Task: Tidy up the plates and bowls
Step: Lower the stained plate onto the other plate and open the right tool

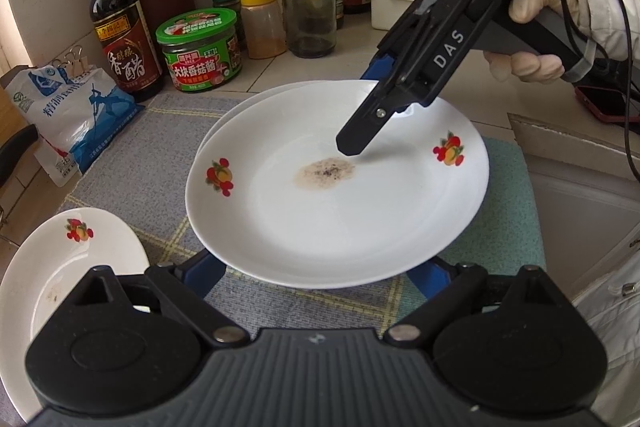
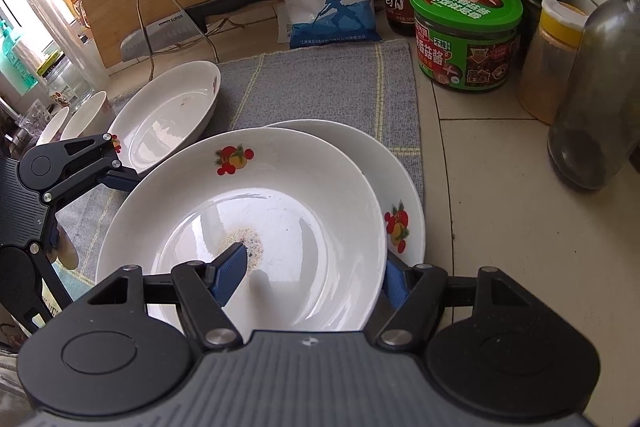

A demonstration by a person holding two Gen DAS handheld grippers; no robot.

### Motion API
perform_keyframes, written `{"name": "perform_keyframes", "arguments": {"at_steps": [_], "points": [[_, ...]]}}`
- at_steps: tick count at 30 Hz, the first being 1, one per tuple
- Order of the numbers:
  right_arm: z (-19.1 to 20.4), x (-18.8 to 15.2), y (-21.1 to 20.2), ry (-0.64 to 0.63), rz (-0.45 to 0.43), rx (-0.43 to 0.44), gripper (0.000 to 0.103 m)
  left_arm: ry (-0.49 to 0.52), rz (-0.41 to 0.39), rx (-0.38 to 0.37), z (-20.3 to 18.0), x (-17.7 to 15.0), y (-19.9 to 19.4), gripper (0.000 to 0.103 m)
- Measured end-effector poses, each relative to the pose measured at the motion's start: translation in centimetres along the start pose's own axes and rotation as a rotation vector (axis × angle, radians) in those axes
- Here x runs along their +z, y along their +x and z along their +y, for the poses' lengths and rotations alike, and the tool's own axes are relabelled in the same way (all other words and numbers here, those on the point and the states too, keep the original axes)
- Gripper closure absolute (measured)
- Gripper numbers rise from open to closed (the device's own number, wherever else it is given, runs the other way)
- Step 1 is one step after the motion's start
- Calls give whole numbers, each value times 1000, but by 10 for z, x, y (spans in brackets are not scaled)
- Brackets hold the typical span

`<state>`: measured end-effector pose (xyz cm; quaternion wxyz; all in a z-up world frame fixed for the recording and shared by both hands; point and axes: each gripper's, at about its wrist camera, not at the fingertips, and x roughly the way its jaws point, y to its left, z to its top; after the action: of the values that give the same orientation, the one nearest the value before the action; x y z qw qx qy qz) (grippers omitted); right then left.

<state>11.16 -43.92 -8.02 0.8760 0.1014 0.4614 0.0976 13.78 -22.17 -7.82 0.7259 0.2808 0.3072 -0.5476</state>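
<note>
A white deep plate with fruit prints and a brown stain (image 1: 320,227) (image 2: 280,187) lies offset over a second, similar plate (image 1: 236,107) (image 2: 400,179) on a grey mat (image 1: 132,163). My right gripper (image 2: 314,261) (image 1: 362,107) straddles the top plate's rim. One finger is inside on the plate's floor by the stain, the other outside the wall, and it is shut on that plate. My left gripper (image 1: 320,269) (image 2: 88,211) stands open. Its blue fingers (image 1: 206,277) reach under the plate's near rim, with their tips hidden.
A third plate (image 1: 60,267) (image 2: 168,115) sits on the mat's left, with bowls (image 2: 86,111) beyond it. Behind the mat stand a green-lidded jar (image 1: 200,51), a vinegar bottle (image 1: 120,27), a salt bag (image 1: 76,107) and a glass bottle (image 2: 592,99). A knife on a rack (image 2: 180,23) leans by a cutting board.
</note>
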Motion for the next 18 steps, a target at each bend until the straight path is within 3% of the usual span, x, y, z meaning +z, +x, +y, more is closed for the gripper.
{"name": "perform_keyframes", "arguments": {"at_steps": [18], "points": [[4,-16,-21,25,-20,-7,28,-16,2,24,1,0,0,6]]}}
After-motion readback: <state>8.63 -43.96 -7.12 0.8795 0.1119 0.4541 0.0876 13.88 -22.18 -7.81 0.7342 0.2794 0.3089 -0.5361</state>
